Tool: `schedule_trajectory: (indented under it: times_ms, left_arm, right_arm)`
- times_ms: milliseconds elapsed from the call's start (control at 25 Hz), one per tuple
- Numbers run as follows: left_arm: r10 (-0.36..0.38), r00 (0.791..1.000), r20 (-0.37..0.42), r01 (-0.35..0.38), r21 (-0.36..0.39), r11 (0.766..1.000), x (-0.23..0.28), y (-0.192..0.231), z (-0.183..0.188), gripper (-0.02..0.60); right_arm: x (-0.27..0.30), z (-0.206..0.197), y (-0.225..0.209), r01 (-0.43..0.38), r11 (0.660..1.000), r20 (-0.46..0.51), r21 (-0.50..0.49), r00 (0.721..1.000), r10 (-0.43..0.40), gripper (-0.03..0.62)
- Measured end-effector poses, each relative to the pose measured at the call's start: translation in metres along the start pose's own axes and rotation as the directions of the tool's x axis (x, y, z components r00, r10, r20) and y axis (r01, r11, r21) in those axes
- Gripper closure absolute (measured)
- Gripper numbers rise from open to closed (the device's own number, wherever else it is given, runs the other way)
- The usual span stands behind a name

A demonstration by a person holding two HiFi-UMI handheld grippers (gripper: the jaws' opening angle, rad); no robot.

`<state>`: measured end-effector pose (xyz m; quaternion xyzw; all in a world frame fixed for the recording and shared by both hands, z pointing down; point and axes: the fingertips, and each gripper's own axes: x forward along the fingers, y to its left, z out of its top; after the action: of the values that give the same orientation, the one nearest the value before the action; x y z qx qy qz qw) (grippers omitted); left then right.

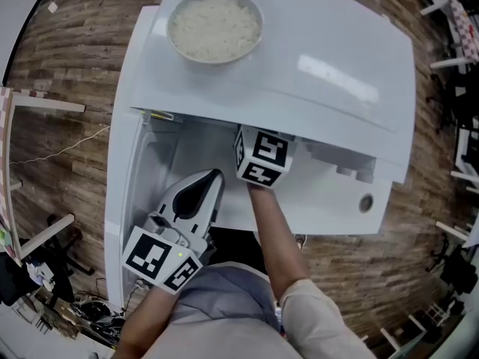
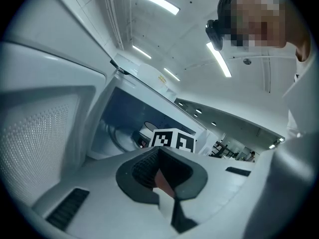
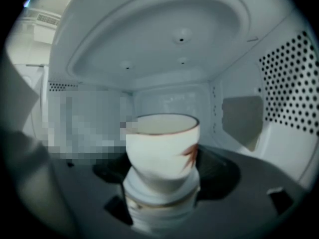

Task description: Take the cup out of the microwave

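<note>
Since the microwave stands with its door swung wide, the opening part of the job looks done, and the reach inside looks done as well. At the centre of the head view, the right gripper is pushed into the cavity, with only its marker cube showing under the top edge. What looks left is the grip itself, the lift, and bringing the cup out past the door frame.

The cup is inside the oven, upright, at the middle of the right gripper view, with the back wall behind it and the perforated side wall at the right. The right jaws stand as wide as they go, one dark pad on each side of the cup. I judge the pads are not pressing on it, so it is not yet held. The left gripper, at the lower left of the head view, waits outside by the door, its jaws drawn together on nothing.

The cup is small, cream-white and handleless, tapering to a narrower foot. A thin brown line runs round its rim and a reddish leaf-like mark sits on its side. I cannot tell what, if anything, is in it. A bowl of rice sits on the oven's top.
</note>
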<state>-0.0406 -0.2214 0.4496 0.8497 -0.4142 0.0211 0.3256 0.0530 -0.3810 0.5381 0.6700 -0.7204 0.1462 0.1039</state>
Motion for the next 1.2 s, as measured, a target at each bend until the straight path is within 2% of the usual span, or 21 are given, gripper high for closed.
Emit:
schedule_trajectory:
  times_ms: [440,1200]
  left_arm:
    - [0.008,1.0,-0.004,-0.008,-0.009,1.0,-0.001,0.003,-0.005,0.572]
    - [0.005,1.0,0.008,-0.005,-0.013,1.0,-0.005,-0.003,-0.008,0.572]
  right_arm:
    - [0.0,0.001,-0.002,0.022,0.999,0.019,-0.028,1.0,-0.021,0.21]
    - [-0.025,0.005,-0.007,-0.011,0.999,0.066,-0.037,0.998,0.013,0.212]
